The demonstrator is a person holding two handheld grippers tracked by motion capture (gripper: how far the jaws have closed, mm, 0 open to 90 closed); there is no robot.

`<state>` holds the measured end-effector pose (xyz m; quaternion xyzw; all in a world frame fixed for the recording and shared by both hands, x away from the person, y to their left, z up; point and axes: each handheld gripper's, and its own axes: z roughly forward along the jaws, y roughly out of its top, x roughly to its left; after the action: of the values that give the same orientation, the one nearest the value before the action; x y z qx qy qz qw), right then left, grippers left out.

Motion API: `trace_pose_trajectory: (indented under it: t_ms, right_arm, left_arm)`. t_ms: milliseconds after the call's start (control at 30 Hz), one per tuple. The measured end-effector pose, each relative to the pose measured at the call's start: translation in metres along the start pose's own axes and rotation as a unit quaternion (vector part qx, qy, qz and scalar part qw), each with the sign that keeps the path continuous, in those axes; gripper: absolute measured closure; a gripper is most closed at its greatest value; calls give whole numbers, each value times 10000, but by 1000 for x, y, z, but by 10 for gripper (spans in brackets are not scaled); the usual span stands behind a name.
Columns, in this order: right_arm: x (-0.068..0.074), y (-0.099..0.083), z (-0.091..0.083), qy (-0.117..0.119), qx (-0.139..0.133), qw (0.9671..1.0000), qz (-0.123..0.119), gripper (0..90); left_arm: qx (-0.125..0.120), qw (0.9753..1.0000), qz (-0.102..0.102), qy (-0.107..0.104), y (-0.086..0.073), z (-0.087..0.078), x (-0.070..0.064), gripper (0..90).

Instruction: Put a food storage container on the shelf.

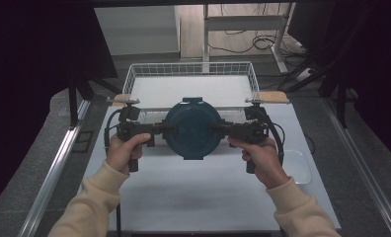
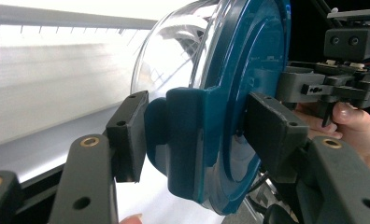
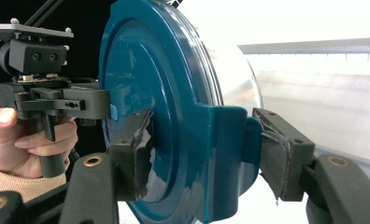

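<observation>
One round clear container with a dark teal plastic lid (image 1: 192, 128) is held up above the white table (image 1: 203, 197), just in front of the single white wire basket (image 1: 191, 69) that stands at the table's far end. Two black two-jaw grippers carry it, one on each side. The left gripper (image 1: 160, 129) is clenched on one of the lid's two side clip tabs; in the left gripper view its pads (image 2: 129, 135) sit on either face of that teal tab, with the clear bowl bulging away behind the lid. The right gripper (image 1: 223, 130) grasps the opposite tab in the same way, and in the right gripper view one of its two pads (image 3: 136, 149) shows torn, peeling facing against the lid. Two hands in cream sleeves hold the grips: the left hand (image 1: 122, 153) and the right hand (image 1: 262, 158). One flat pale rounded object (image 1: 302, 168) lies on the table by the right hand.
</observation>
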<state>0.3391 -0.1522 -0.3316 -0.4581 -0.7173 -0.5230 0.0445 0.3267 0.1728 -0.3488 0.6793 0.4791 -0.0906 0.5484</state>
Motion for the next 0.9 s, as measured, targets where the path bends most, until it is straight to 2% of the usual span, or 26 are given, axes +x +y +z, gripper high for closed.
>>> trace_pose_trajectory:
  t_ms: [600,900]
  right_arm:
    - [7,28,-5,26,-83,9999,-84,403]
    - [9,47,-2,27,-29,9999,-139,403]
  left_arm:
    - [-49,9999,137,33,29,-7,-10,415]
    - [-69,9999,122,26,46,-10,-8,415]
